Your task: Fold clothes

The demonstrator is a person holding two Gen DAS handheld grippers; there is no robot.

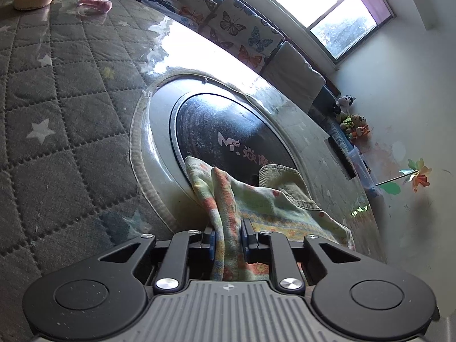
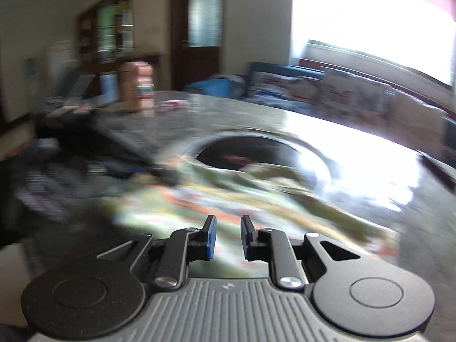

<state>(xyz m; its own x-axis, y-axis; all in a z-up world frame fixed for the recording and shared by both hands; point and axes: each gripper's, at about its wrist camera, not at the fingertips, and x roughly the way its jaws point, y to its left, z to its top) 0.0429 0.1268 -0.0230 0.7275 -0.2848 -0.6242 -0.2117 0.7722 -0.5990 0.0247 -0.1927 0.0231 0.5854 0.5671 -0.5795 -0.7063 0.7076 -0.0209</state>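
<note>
A small pale garment [image 1: 256, 199] with an orange, green and yellow print lies on the glass-topped table, partly over the round black hotplate [image 1: 228, 131]. My left gripper [image 1: 228, 228] is shut on a bunched fold of it, with cloth running back between the blue pads. A khaki corduroy piece [image 1: 285, 182] lies with the garment at its far side. In the right wrist view, which is motion-blurred, the same garment [image 2: 228, 199] spreads in front of my right gripper [image 2: 228, 225]. Its jaws stand a little apart with nothing between them.
The table has a quilted grey star-print cover [image 1: 57, 114] under glass. A tan jar [image 2: 136, 85] and a pink item [image 1: 94, 4] stand at its far side. Butterfly-print cushions [image 1: 236, 28] line a bench under the window. A dark shape [image 2: 85, 142] is at the left.
</note>
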